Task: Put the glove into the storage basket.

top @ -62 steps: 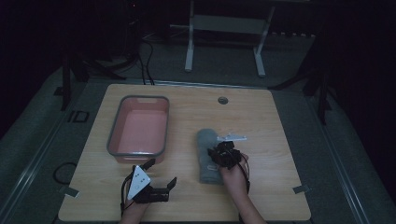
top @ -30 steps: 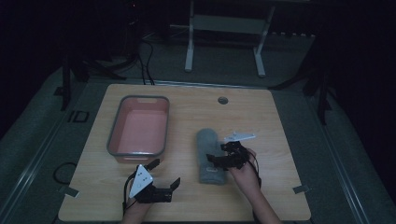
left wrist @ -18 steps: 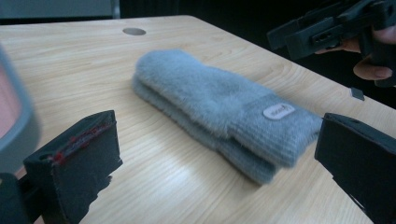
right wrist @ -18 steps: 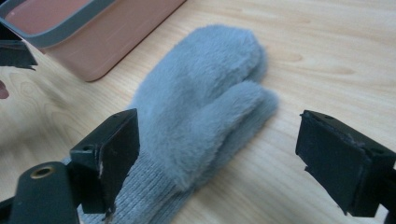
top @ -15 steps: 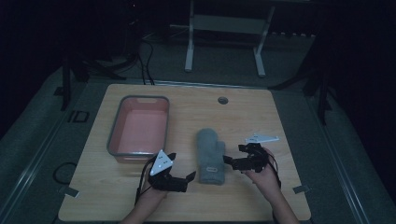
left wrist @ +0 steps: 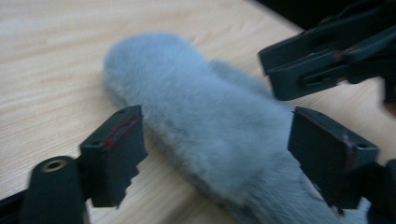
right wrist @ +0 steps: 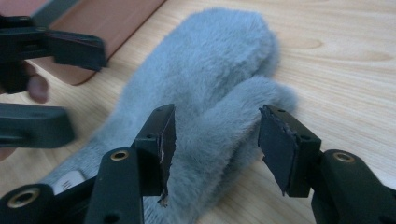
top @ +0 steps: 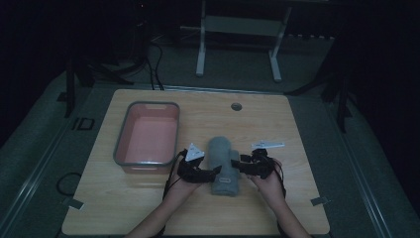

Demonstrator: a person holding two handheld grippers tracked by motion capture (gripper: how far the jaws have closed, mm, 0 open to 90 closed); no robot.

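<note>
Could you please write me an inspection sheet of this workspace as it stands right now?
Surface: wooden table, with a round hole near the far edge.
Job's things: grey furry mitten lying flat, between the two grippers.
Clutter: pink tray left of the mitten, nothing seen inside.
Grippers: left gripper at the mitten's left side, right gripper at its thumb side; the jaws of both have just been closing, astride the mitten, pads not yet pressing.
Cables: one trails from each gripper; more lie on the floor beyond the table.
Surroundings: dark room, white frame behind the table.
</note>
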